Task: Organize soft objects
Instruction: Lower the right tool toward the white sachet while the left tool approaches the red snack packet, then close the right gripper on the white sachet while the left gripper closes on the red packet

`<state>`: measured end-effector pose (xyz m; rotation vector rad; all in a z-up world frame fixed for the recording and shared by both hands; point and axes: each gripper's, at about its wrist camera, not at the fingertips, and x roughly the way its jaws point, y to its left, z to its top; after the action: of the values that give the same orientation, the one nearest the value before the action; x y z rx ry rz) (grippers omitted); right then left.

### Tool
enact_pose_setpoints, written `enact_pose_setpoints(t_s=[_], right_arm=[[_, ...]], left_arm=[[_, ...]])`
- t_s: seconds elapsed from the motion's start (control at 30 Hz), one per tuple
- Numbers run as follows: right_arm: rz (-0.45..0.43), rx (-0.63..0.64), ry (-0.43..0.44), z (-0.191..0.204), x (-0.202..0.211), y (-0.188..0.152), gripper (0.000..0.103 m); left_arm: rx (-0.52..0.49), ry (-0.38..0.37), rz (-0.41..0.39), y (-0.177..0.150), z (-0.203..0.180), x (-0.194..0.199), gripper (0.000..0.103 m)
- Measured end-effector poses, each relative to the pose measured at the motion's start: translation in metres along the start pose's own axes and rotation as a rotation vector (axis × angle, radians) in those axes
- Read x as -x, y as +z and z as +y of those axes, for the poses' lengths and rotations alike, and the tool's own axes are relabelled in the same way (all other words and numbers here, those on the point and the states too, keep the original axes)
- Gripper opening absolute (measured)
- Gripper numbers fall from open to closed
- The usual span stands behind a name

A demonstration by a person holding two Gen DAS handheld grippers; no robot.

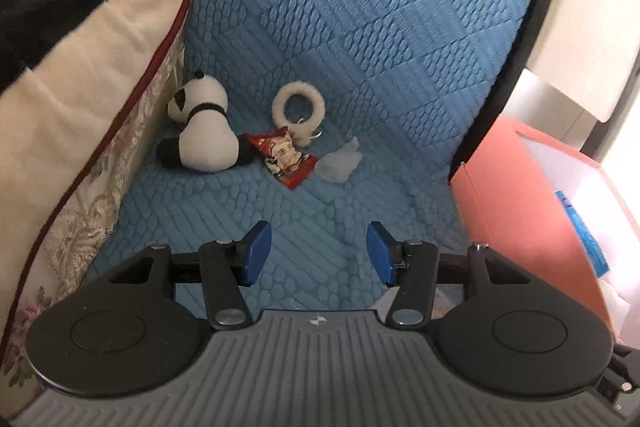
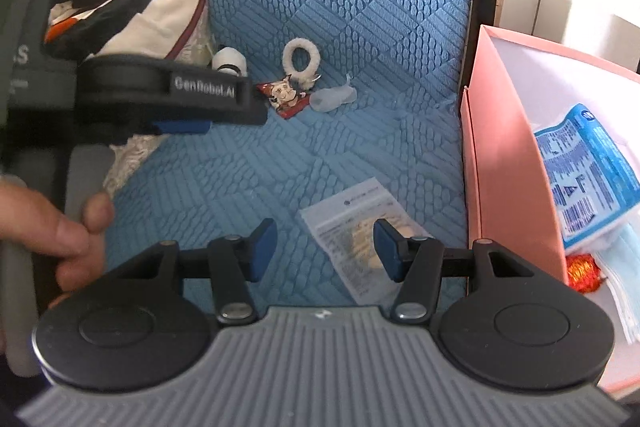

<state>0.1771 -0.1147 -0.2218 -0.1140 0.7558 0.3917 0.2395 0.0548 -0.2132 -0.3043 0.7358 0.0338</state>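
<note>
Both my grippers are partway open with nothing between the pads — left gripper [image 1: 319,253] hangs over bare blue mat [image 1: 360,27], right gripper [image 2: 325,250] just above a clear flat packet [image 2: 352,227]. The soft stuff sits further out: panda plush [image 1: 204,131] against the bedding [image 1: 80,75], fluffy white ring [image 1: 299,103] beside it, a red snack wrapper [image 1: 286,159] between them. The pink box [image 2: 508,155] is off to my right. I'd go for the panda's belly with the left, squeezing gently so it doesn't squirt out.
</note>
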Motion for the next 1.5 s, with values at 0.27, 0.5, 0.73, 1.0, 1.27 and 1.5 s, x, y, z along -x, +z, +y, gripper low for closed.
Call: enact_pose_setpoints(t_s=[0.27,0.5,0.73,1.0,1.27,1.5], right_arm=[[0.019,-0.012,-0.006,-0.012,-0.028,0.009,0.056],[0.064,-0.022,-0.039,-0.021,-0.051,0.013,0.057],[0.089,-0.017,-0.07,-0.023,-0.064,0.012,0.082],[0.19,0.047,-0.086,-0.021,-0.084,0.007,0.081],[0.191,0.003,-0.063,-0.029,-0.081,0.01,0.049],[0.168,-0.007,-0.071,-0.025,-0.077,0.014,0.038]], left_arm=[[0.089,-0.007,0.022,0.017,0.016,-0.028,0.059],[0.192,-0.029,0.049,0.028,0.028,-0.058,0.059],[0.213,-0.036,0.068,0.039,0.032,-0.084,0.059],[0.225,-0.031,0.073,0.045,0.035,-0.101,0.058],[0.251,-0.016,0.059,0.047,0.037,-0.108,0.058],[0.24,-0.018,0.047,0.05,0.032,-0.114,0.057]])
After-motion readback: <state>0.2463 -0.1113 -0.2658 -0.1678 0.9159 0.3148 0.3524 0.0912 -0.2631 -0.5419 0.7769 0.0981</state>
